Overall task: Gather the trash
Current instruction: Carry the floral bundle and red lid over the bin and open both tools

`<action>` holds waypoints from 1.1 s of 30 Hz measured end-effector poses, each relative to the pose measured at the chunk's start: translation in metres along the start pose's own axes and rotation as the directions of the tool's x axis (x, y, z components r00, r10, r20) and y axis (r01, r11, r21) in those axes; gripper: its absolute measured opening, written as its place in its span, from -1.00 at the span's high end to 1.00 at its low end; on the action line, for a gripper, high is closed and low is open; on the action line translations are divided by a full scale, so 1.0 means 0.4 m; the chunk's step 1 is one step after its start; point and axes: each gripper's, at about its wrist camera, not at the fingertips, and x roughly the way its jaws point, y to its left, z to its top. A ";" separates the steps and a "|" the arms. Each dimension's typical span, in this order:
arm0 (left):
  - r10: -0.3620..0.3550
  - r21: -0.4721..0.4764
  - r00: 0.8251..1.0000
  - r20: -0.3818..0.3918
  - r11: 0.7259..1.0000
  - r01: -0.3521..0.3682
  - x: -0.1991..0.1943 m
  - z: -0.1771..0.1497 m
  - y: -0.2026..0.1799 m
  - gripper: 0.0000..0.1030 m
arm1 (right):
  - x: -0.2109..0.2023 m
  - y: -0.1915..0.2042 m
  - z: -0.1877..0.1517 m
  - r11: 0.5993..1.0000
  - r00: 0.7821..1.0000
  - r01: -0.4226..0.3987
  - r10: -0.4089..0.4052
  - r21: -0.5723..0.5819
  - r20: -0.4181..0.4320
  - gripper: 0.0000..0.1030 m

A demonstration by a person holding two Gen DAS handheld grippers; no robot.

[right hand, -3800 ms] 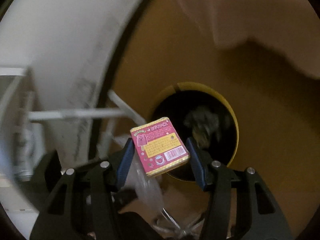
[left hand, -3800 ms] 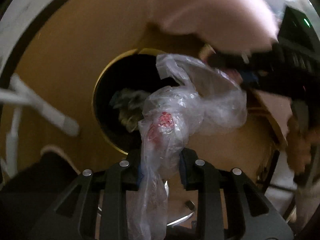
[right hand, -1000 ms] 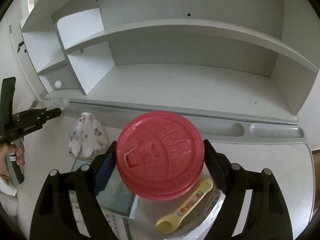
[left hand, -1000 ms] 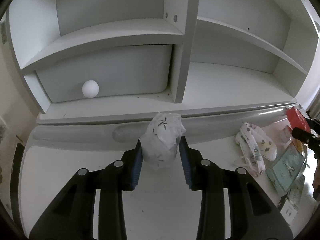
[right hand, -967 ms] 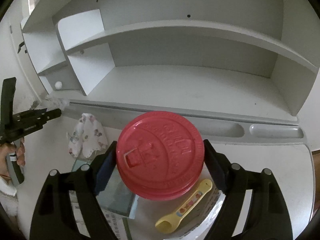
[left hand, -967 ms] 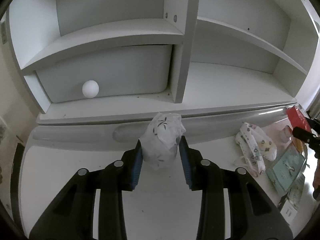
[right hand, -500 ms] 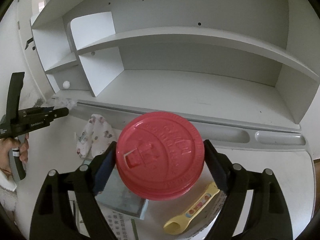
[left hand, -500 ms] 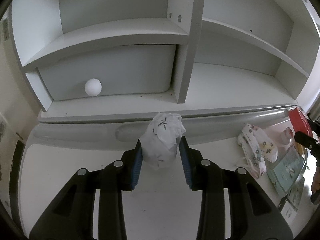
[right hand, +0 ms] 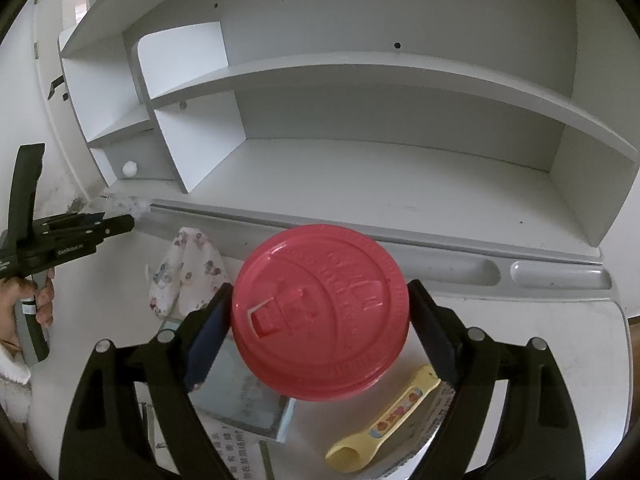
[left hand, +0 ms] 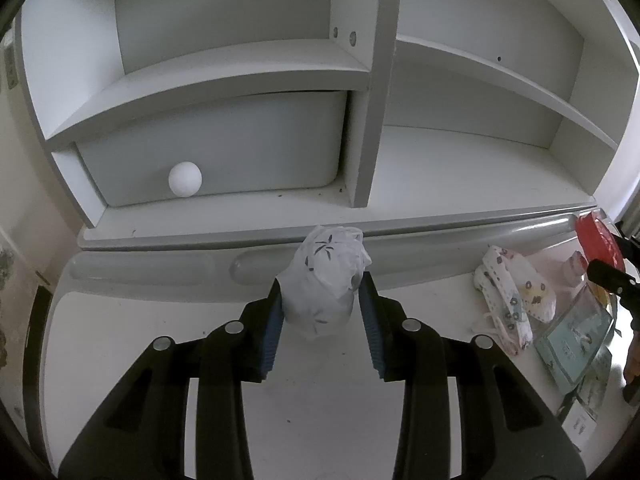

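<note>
White shelving stood behind the bench (left hand: 132, 360); left claw (left hand: 322, 312) gripped a crumpled white tissue wad (left hand: 326, 280), right claw (right hand: 320, 316) clasped a red plastic cup lid (right hand: 320, 312), both lifted, bin-bound.

Left gripper body (right hand: 68, 240): I read small white lettering, roughly "GenRobot.AI"; a second printed line at the frame edge is too small for me.
Red lid (right hand: 320, 312): I see embossed characters around a raised centre, not legible.
Printed paper (right hand: 240, 454): I see rows of dark characters under the glass tray, unreadable.
Yellow scoop (right hand: 384, 428): I see only small coloured pictures, no words.
</note>
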 end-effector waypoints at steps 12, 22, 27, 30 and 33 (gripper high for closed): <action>0.000 -0.005 1.000 -0.010 1.000 0.000 0.003 -0.006 -0.002 0.31 | 0.001 -0.002 -0.003 1.000 1.000 -0.002 0.002 0.009 -0.012 -0.63; -0.017 -0.005 1.000 -0.007 1.000 0.017 0.002 -0.005 -0.005 0.31 | 0.002 0.003 -0.005 1.000 1.000 0.007 -0.006 0.005 -0.022 -0.62; -0.021 0.001 0.997 0.069 1.000 0.021 -0.051 0.016 -0.017 0.31 | -0.034 -0.005 0.014 1.000 0.999 -0.014 0.014 0.018 0.040 -0.61; -0.069 0.031 0.988 0.138 0.997 0.066 -0.135 0.036 -0.077 0.31 | -0.123 -0.042 0.033 0.995 0.991 -0.044 0.034 0.084 0.126 -0.61; -0.157 0.134 0.971 0.180 0.982 0.134 -0.228 0.048 -0.209 0.31 | -0.261 -0.098 0.015 0.988 0.975 -0.066 0.034 0.142 0.218 -0.61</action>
